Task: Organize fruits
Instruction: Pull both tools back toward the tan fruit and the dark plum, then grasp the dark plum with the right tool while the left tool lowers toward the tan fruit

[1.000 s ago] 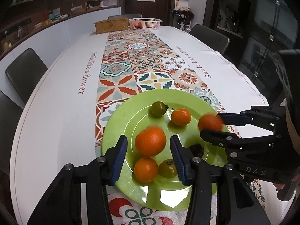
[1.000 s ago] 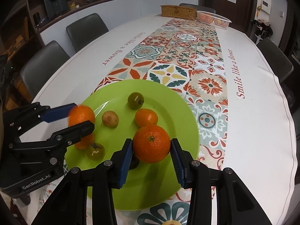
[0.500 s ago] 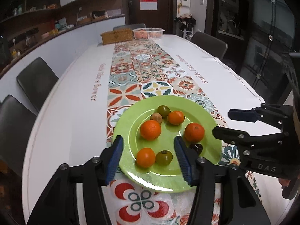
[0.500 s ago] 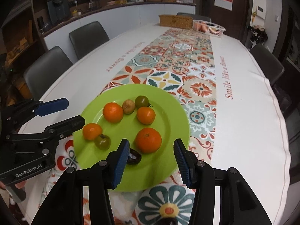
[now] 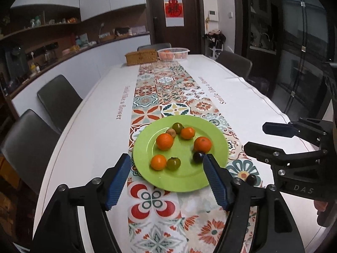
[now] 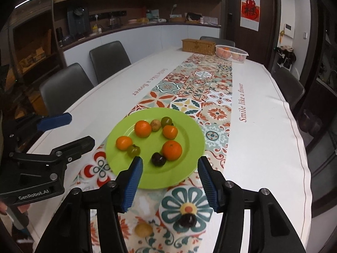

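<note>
A green plate (image 5: pixel 219 141) (image 6: pixel 193 130) on the patterned runner holds several fruits: oranges such as one (image 5: pixel 202 144) (image 6: pixel 171 150) at the right, green tomatoes, a small brown fruit and a dark plum (image 6: pixel 158 159). My left gripper (image 5: pixel 166 179) is open and empty, held back from the plate's near rim. My right gripper (image 6: pixel 170 181) is open and empty, also back from the plate. A dark plum (image 6: pixel 187 220) (image 5: pixel 251 179) and a yellowish fruit (image 6: pixel 143 229) lie on the runner close to me, off the plate.
A wicker box (image 5: pixel 141 57) and a white basket with oranges (image 5: pixel 173 54) stand at the table's far end. Grey chairs (image 6: pixel 63 88) line both long sides. The right gripper's body (image 5: pixel 294 164) shows at the right of the left wrist view.
Both grippers let go of the oranges they held, which now rest on the plate. Both opened and pulled back and up from the plate.
</note>
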`<state>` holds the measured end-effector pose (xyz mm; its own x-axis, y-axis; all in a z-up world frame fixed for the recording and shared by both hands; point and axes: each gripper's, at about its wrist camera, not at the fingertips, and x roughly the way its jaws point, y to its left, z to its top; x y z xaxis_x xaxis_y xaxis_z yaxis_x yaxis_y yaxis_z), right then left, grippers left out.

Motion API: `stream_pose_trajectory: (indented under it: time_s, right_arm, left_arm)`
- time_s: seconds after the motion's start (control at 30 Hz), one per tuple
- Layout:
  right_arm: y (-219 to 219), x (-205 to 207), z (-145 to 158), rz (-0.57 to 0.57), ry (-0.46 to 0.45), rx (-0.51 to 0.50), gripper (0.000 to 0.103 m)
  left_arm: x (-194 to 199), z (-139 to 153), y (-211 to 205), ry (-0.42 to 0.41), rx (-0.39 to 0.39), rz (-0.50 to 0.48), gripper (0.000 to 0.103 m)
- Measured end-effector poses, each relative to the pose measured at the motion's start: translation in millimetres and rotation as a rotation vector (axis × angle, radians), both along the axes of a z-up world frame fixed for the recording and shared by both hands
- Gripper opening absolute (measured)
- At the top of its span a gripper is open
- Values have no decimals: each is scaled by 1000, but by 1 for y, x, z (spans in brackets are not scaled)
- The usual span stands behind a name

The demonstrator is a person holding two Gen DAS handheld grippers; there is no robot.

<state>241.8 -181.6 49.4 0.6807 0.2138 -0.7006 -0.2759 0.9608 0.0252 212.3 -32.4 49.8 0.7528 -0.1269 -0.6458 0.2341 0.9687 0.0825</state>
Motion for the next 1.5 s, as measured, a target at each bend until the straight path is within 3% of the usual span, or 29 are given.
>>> stream_pose_trajectory:
  time_s: [0.2,0.53,0.83,1.03,1.13,1.5]
  right_arm:
    - [-12,-26,-3,-11,-28,-22,55]
    - [-34,-43,-30,-5,11,-50,55]
    - [-42,-47,-62,40,57,-100,55]
    - [-40,-43,-81,79,88,-114,55]
    - [-39,-39,-88,93,99,-118,54]
    - [-36,-28,-106,112,141,-111,43]
  left_arm:
    - [-28,-3,-11,-25,19,16,76]
    - [-45,-36,-36,55,-28,-4,76]
    - [-55,-72,-64,84,21,-116,76]
    - [-52,-87,-72,132,-2,-179,68]
    - [-47,-94,-75,166,-13,-197,59]
    - [-35,-112,-84,241,-29,-239,39]
